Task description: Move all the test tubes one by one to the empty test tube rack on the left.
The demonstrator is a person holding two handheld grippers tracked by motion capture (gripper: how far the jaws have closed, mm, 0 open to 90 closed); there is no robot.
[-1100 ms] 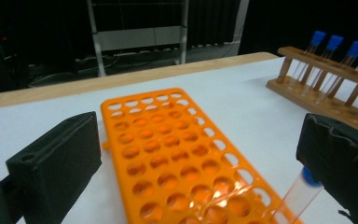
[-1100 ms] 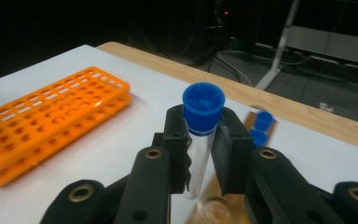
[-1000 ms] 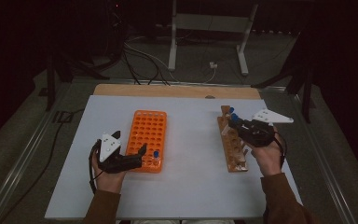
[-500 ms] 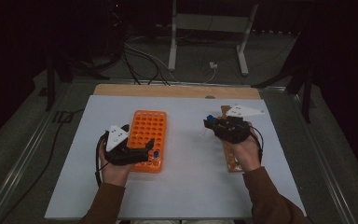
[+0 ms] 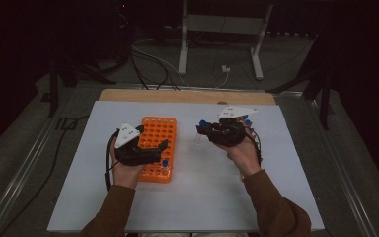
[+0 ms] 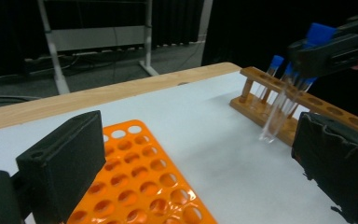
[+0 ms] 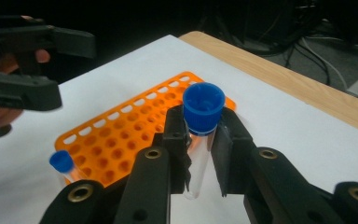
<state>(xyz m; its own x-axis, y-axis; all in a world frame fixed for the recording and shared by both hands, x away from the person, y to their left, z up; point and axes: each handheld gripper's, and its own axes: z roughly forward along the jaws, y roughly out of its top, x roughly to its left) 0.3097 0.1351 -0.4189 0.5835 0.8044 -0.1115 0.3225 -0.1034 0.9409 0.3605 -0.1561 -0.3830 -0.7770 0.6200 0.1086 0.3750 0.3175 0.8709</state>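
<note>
Overhead, the right gripper [image 5: 203,130] carries a blue-capped test tube [image 5: 199,137] above mid-desk [image 5: 202,197], beside the orange rack [image 5: 159,143]. Alongside, the left gripper [image 6: 200,163] fingers gape wide, empty, over that rack [image 6: 144,182]. Closer, the right gripper's fingers [image 7: 179,140] pinch the tube [image 7: 200,140].

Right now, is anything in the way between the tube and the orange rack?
Nothing visible. The right gripper holds the tube above bare white table; the orange rack is beside it, open left gripper over its near end.
</note>
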